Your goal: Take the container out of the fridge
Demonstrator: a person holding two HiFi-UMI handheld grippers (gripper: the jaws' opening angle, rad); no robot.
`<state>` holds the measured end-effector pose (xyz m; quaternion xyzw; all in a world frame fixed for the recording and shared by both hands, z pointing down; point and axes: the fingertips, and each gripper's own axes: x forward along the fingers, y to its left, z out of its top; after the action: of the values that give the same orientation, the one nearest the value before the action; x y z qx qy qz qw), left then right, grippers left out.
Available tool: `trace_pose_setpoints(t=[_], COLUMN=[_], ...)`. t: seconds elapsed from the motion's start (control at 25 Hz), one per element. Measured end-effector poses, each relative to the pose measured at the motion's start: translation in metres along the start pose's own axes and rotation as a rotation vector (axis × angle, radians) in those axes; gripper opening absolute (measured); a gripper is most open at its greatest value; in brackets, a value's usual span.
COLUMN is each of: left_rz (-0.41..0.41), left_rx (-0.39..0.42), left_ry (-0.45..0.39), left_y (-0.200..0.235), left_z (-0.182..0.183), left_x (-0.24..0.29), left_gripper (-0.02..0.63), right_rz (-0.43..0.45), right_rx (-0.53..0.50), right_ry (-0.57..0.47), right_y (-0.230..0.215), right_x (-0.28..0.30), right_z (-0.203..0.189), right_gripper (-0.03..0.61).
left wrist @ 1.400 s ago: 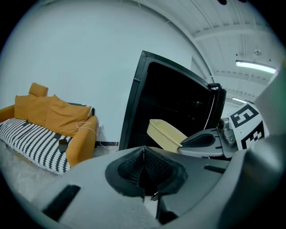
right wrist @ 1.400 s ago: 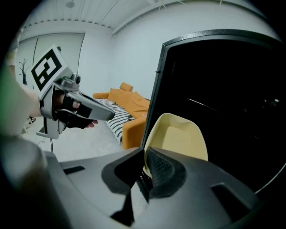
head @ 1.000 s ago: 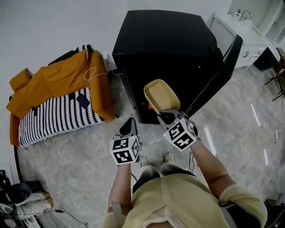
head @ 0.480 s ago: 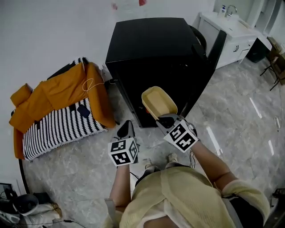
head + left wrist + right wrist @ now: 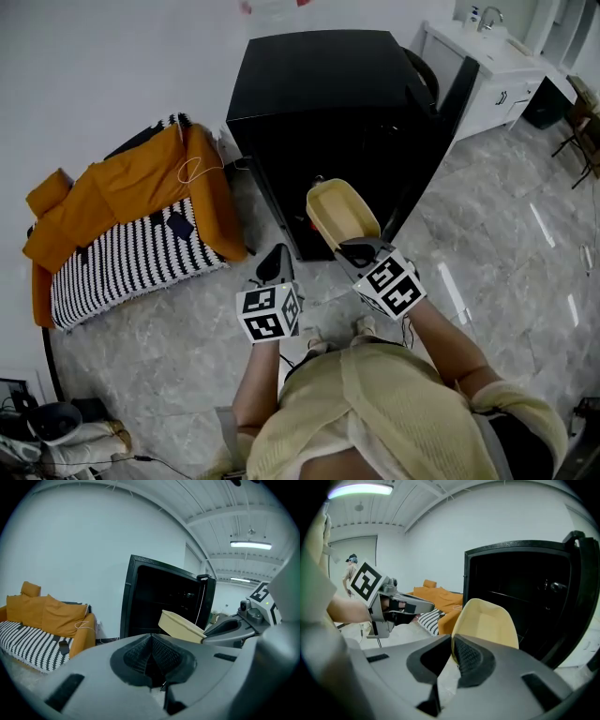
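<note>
One open fridge door stands beside the container.

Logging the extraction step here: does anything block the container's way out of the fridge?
Nothing visible does. The right gripper is shut on the container by its rim, holding it in front of the fridge opening. The door stands open at right, clear of it; the left gripper is off to the left.
</note>
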<state>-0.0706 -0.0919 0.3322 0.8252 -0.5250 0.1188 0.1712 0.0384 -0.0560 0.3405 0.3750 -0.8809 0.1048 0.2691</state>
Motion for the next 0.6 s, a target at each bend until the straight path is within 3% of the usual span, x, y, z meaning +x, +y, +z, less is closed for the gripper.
trace_pose_setpoints(t=[0.6], left_rz=[0.011], left_rx=[0.012], left_ry=[0.031], left_y=[0.002], left_z=[-0.013], left_x=[-0.009], left_gripper=[0.025], right_rz=[0.024], right_rx=[0.035], right_ry=[0.018], right_y=[0.012], right_x=[-0.003], right_z=[-0.011], right_gripper=[0.040])
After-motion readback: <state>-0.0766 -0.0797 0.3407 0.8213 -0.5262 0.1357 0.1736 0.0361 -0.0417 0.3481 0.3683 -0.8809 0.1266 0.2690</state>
